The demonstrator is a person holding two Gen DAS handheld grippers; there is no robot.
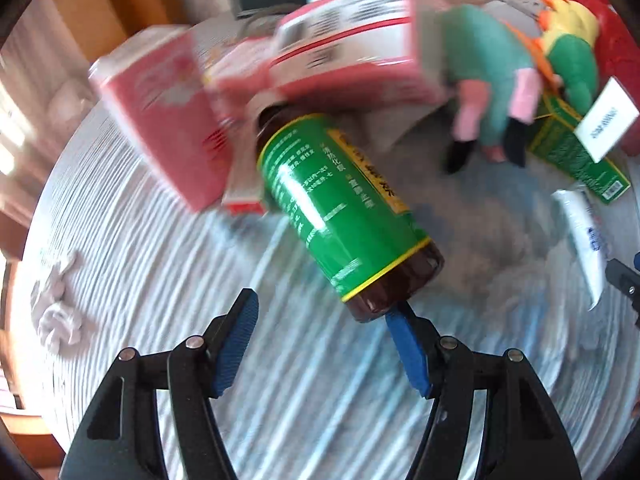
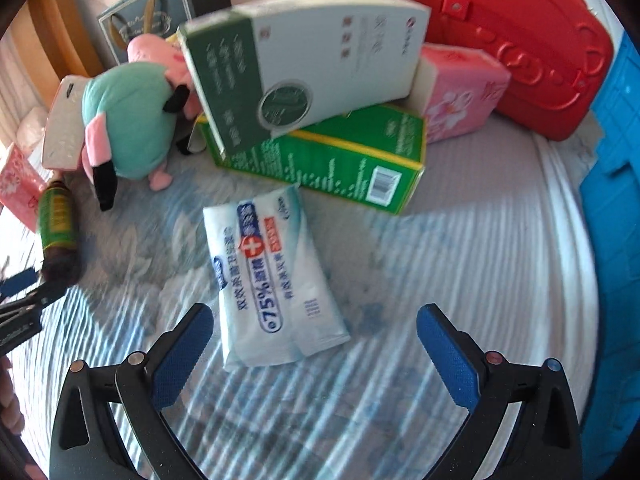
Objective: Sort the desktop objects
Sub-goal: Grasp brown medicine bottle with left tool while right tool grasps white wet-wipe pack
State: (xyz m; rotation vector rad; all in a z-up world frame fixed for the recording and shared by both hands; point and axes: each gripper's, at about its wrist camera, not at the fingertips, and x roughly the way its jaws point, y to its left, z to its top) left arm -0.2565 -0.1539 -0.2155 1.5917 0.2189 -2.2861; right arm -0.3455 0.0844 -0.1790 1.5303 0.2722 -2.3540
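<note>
A brown bottle with a green label (image 1: 344,208) lies on its side on the striped cloth in the left wrist view. My left gripper (image 1: 322,312) is open just short of it, and the bottle's base sits by the right fingertip (image 1: 400,320). In the right wrist view a white and blue pack of wipes (image 2: 272,280) lies flat. My right gripper (image 2: 316,320) is open over its near end, with the pack closer to the left finger (image 2: 188,344). Neither pad presses on anything. The bottle (image 2: 58,216) and left gripper (image 2: 20,292) show at that view's left edge.
Pink boxes (image 1: 160,120) lean over the bottle's cap. A teal and pink plush (image 2: 128,120), a green box (image 2: 340,164) under a white and green box (image 2: 304,68), a pink tissue box (image 2: 460,96), a red case (image 2: 512,40) and a blue crate (image 2: 616,160) crowd the back and right.
</note>
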